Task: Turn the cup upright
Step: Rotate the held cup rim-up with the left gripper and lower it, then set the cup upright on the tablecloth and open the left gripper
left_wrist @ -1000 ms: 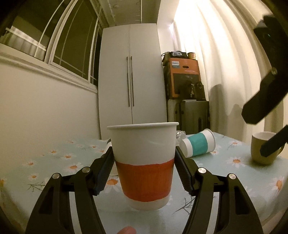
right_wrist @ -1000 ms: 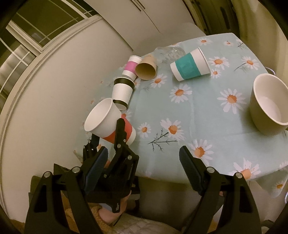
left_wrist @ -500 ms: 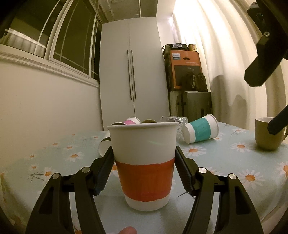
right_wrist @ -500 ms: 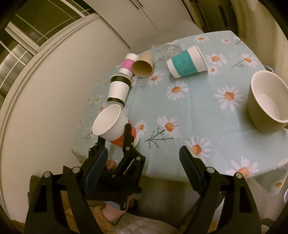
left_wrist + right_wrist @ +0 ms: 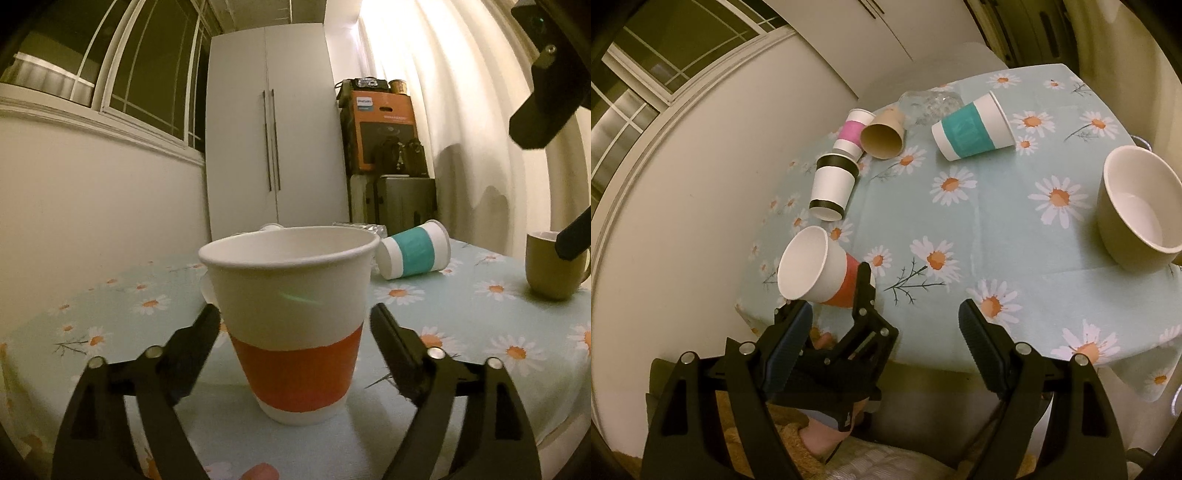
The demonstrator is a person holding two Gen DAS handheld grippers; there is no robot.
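While the cup [image 5: 291,325] stands upright near the table's [image 5: 461,325] near edge, the left gripper's [image 5: 295,332] parted fingers [image 5: 199,339] flank it without touching.

— Where does the cup [image 5: 291,325] stand?
— Upright on the counter [image 5: 461,317], near its edge, between the left claw [image 5: 295,332] fingers; a toppled cup [image 5: 413,254] behind-right, mug [image 5: 554,269] far right
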